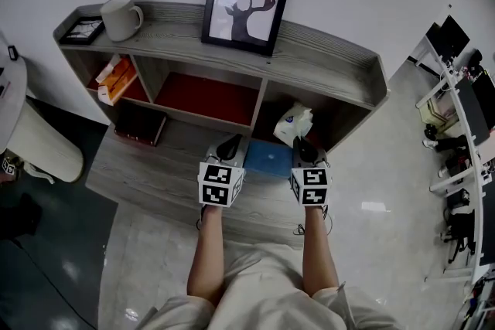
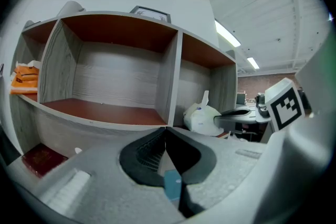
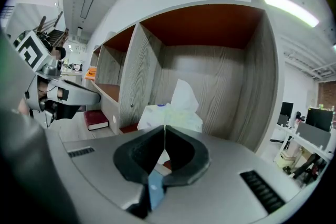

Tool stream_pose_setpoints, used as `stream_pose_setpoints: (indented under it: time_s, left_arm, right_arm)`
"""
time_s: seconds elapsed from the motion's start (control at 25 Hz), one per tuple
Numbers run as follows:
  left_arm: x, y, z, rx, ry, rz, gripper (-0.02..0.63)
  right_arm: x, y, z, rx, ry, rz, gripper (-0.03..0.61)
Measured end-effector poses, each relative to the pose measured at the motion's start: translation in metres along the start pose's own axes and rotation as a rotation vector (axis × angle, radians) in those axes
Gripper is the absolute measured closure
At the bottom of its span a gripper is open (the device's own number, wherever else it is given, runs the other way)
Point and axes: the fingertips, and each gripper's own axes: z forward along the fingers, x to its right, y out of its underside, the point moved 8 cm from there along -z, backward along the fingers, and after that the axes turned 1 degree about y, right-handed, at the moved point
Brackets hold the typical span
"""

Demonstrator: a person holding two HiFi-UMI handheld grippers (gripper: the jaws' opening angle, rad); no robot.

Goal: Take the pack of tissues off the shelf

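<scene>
Holding your right gripper (image 3: 164, 128) with jaws together on nothing, you face the pack of tissues (image 3: 176, 113), just ahead of it inside the shelf (image 1: 325, 50) compartment; your left gripper (image 2: 166, 129), likewise closed, sits beside it.

White pack of tissues (image 1: 294, 125), perhaps blue-printed; grey woodgrain shelf (image 1: 325, 50), red-brown inside.

Shelf (image 1: 329, 52) w/ tissues (image 1: 295, 124), mug (image 1: 121, 17), frame (image 1: 247, 1)

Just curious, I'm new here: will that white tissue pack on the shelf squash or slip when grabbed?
The tissue pack looks soft and rumpled, so it would probably squash, not hold shape. A sheet sticks up loosely, suggesting it is light.
</scene>
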Motion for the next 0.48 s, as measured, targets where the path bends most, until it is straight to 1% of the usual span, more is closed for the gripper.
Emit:
stream_pose_setpoints:
  time_s: [0.2,0.36,0.48]
  left_arm:
    - [-0.005,-0.001,-0.011,0.002,-0.021,-0.012,0.604]
    - [-0.001,-0.002,-0.021,0.001,-0.026,-0.01,0.603]
    - [0.0,0.004,-0.033,-0.005,-0.045,-0.027,0.604]
  right_arm:
    - [0.003,-0.014,-0.009,0.054,-0.004,0.011,0.561]
    - [0.001,-0.021,-0.018,0.079,-0.005,0.019,0.561]
    - [-0.004,-0.024,-0.023,0.095,-0.022,0.022,0.561]
